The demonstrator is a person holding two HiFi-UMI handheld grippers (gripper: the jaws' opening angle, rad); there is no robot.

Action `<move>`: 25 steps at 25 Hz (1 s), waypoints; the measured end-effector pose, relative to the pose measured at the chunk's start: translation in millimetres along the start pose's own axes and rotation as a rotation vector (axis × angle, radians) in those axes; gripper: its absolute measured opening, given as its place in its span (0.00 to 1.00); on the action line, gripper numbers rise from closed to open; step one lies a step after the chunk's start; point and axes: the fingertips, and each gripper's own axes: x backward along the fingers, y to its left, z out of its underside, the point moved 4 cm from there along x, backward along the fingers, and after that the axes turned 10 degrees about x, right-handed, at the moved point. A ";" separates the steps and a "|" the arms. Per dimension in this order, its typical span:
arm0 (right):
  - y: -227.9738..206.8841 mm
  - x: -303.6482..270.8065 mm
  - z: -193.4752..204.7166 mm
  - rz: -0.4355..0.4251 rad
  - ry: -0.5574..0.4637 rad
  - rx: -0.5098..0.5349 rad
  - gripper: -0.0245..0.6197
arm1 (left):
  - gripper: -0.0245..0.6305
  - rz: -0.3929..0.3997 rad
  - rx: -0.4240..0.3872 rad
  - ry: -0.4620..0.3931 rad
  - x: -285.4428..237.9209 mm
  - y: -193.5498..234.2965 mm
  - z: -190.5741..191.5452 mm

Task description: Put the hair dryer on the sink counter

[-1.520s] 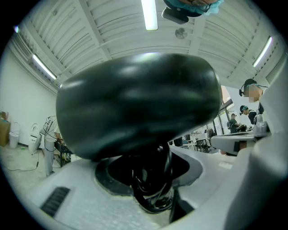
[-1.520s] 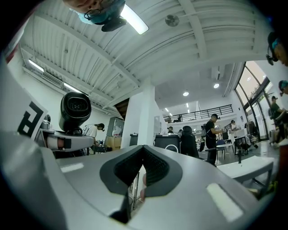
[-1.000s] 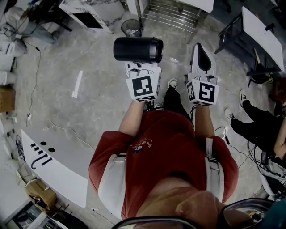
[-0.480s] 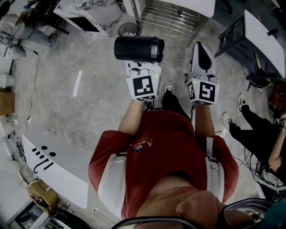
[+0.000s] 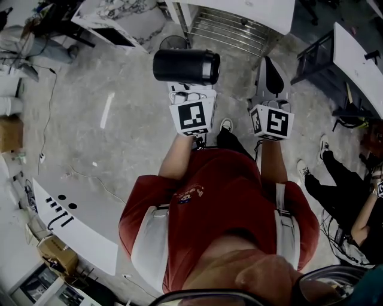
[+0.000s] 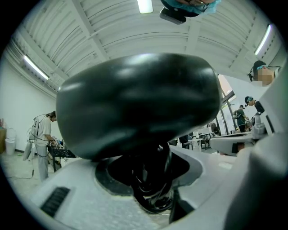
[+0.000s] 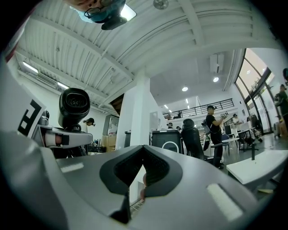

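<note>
Flat, even light falls on the grey concrete floor (image 5: 114, 137) in the head view. Shadows are soft and lines bow near the edges. Both gripper views are round fisheye pictures with black corners. A white ceiling strip light (image 6: 145, 5) glares. The glossy black hair dryer (image 6: 135, 103), close to the lens, is blurred. Tall windows (image 7: 252, 85) burn bright.

Black hair dryer (image 5: 185, 66) — red shirt (image 5: 221, 197), grey floor (image 5: 131, 119).

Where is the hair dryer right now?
The hair dryer is upper centre in the head view, clamped in the left tool, barrel crosswise above the floor, just left of the right tool.
</note>
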 end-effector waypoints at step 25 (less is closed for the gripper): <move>-116.5 -120.7 46.7 -0.012 0.000 -0.047 0.04 | 0.34 -0.037 -0.009 0.008 -160.0 -36.2 19.6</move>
